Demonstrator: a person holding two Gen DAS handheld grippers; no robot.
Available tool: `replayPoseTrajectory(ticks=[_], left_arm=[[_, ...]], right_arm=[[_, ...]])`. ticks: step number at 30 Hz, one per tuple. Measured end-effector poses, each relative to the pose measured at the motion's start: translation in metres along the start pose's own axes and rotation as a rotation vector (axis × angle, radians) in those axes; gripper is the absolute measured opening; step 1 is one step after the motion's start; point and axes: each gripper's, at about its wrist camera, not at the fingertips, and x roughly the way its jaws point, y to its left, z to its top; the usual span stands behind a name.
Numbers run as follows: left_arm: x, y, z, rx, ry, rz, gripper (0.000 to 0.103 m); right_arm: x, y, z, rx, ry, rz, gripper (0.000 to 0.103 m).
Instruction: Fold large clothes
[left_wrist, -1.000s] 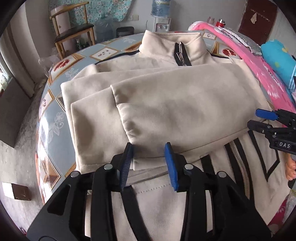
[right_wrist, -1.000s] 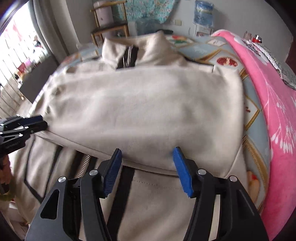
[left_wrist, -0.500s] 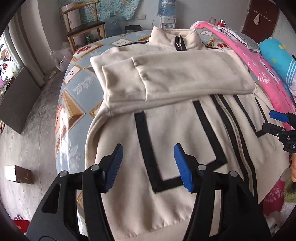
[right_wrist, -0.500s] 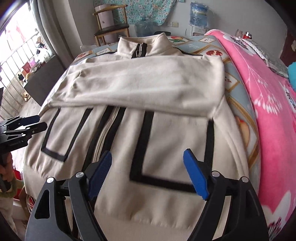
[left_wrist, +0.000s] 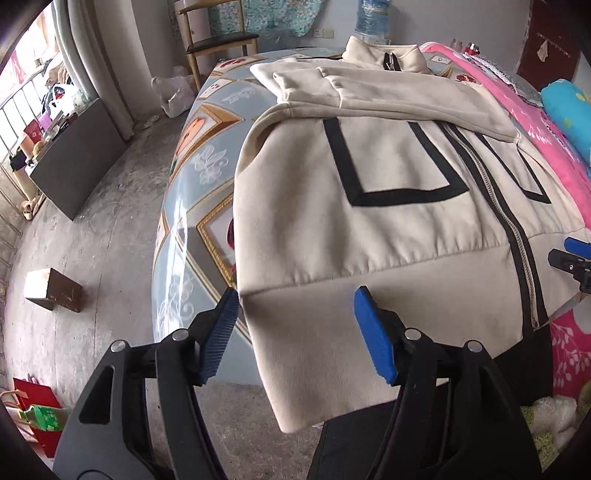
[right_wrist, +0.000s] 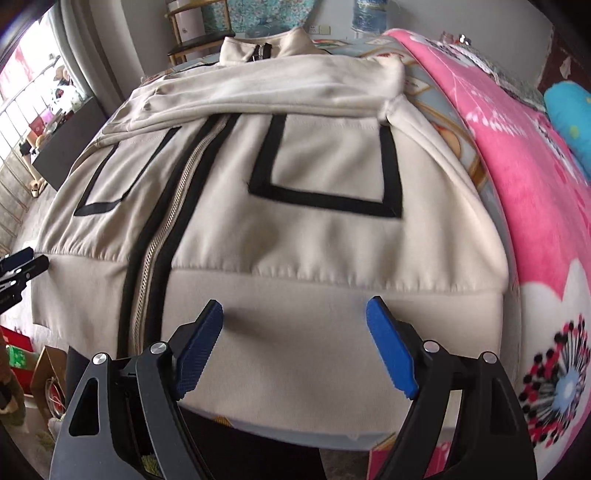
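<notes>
Both grippers, left gripper and right gripper, released over soft, floppy jacket; best grabbed at hem corners overhanging worktop near edge.

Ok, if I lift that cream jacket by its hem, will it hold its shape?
Probably not: the jacket looks soft, and its hem already droops over the table edge. The sleeves folded across the chest may slide off.

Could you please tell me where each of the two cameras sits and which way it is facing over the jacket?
Left wrist: on the left gripper, looking down at the jacket hem's corner over the table edge; its blue fingers show, spread open.
Right wrist: on the right gripper, facing the hem beside the pink blanket; own fingers open.
Shared: both see the jacket, its zipper, and the other gripper at the frame edge.
</notes>
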Motion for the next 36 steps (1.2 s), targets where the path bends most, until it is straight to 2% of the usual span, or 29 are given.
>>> replayPoseTrajectory(ticks=[6,15,22,25,29,31,35,36], left_arm=[[-0.004,0.01,-0.021,-0.062,0.021,-0.031,0.062],[-0.009,0.034,-0.042,-0.199,0.021,-0.18,0.061],[-0.006,0.045,-0.049,-0.269,0.034,-0.21,0.043],[-0.005,0.047,-0.051,-0.286,0.051,-0.251,0.027],[-0.003,0.05,-0.056,-0.314,0.078,-0.314,0.026],[0.001,0.051,-0.057,-0.329,0.09,-0.327,0.026],[-0.004,0.054,-0.057,-0.353,0.083,-0.374,0.007],[-0.009,0.054,-0.056,-0.357,0.07,-0.395,0.007]], right_arm=[[-0.004,-0.001,-0.008,0.0,-0.02,0.003,0.08],[-0.003,-0.005,-0.008,0.016,-0.049,0.047,0.086],[-0.003,-0.006,-0.006,0.002,-0.047,0.056,0.086],[-0.004,-0.007,-0.006,0.01,-0.05,0.063,0.086],[-0.013,-0.006,-0.007,0.022,-0.074,0.117,0.086],[-0.021,0.001,-0.006,-0.004,-0.102,0.149,0.086],[-0.042,0.035,-0.006,-0.126,-0.175,0.214,0.086],[-0.047,0.048,-0.007,-0.176,-0.196,0.242,0.086]])
